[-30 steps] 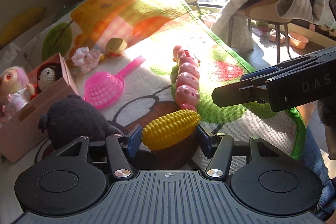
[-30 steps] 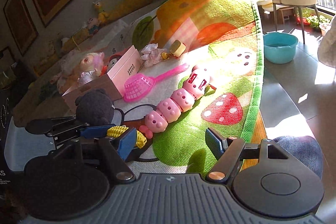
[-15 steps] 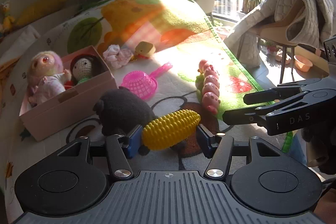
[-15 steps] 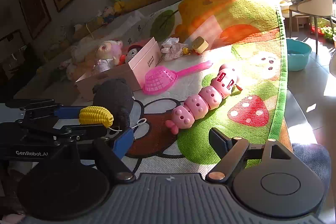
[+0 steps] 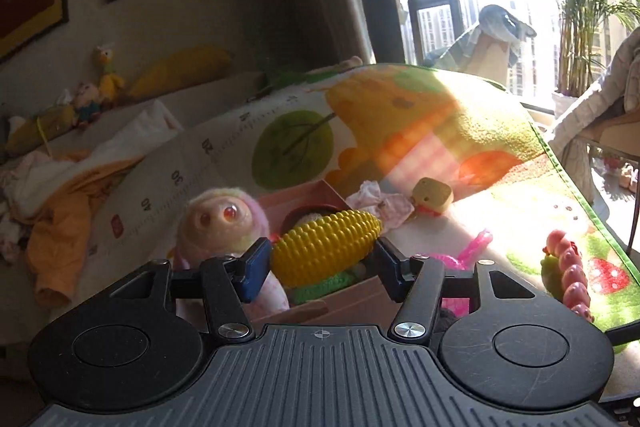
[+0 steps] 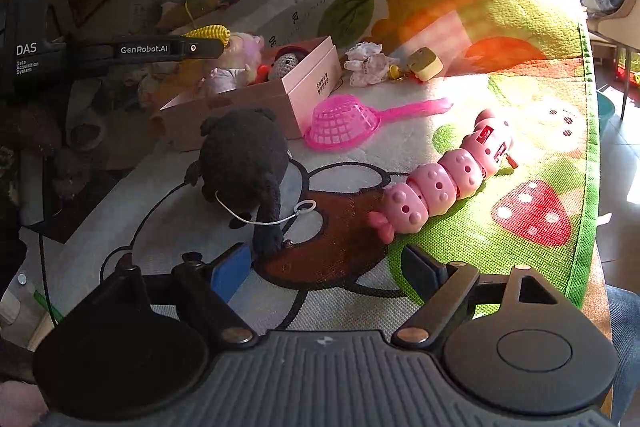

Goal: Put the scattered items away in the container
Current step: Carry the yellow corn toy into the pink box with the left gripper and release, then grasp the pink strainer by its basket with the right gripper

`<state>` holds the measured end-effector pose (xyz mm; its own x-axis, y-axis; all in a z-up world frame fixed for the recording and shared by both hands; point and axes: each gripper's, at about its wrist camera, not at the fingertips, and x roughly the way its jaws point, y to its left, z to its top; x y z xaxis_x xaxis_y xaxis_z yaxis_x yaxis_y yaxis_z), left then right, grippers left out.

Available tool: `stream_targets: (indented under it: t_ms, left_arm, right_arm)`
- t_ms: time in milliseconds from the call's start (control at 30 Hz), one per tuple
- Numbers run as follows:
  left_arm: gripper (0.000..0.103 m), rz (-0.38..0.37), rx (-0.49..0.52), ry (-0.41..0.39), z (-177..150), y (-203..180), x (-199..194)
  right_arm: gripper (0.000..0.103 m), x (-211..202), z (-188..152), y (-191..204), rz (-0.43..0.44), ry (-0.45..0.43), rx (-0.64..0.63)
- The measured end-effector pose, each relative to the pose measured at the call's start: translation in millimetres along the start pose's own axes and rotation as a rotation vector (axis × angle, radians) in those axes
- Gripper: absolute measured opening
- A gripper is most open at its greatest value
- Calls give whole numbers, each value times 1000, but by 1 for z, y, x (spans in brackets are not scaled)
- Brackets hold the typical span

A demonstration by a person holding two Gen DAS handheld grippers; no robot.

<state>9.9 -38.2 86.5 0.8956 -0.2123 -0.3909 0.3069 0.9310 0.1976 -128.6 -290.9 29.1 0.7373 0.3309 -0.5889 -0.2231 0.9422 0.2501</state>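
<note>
One corn toy gripped, left gripper above box rim

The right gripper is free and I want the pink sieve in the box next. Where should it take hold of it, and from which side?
Grip the pink sieve by its straight handle, from above, fingers across its width. The handle lies flat on the mat, pointing away from the pink box, with bare mat on both sides. The mesh bowl is wide, domed and near the box wall. The right gripper stands open.

Left gripper clamps yellow corn above pink box.
</note>
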Motion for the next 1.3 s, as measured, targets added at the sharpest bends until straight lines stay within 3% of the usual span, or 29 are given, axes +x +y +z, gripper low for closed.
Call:
stream_targets:
  t_ms: [33,133,267,400,500,600,733,800,867,967,1300]
  left_arm:
    - [62,11,7,-16,3,1,12]
    - [78,-12,-24,9,4,6,39]
    - [91,-44,-67,38,-12,10,31]
    - [94,-78,-91,57,-32,13,6]
    - [95,-87,-109,86,-47,15,-11]
    - [95,-116,-143,126,-61,16,-20]
    - [96,-148,-164,169,-79,12,-28]
    - [96,-155,-180,186,-86,10,-31]
    - [97,-172,-196,208,-91,9,-32]
    - [97,-190,-207,223,-94,7,-34]
    - [97,-231,-138,186,-76,-19,-30]
  right_arm:
    - [83,1,1,0,-5,4,-3]
    - [83,1,10,0,-26,-4,-24]
    - [83,11,36,0,-55,-31,-114]
    - [83,36,67,5,-77,-42,-225]
    - [83,57,88,6,-32,-32,-235]
    - [83,85,104,10,-25,-9,-268]
    - [83,122,112,14,-47,62,-416]
    - [82,133,120,7,24,99,-400]
    - [79,141,126,2,41,127,-386]
    - [58,146,129,-6,57,168,-319]
    - [58,93,112,-18,62,158,-114]
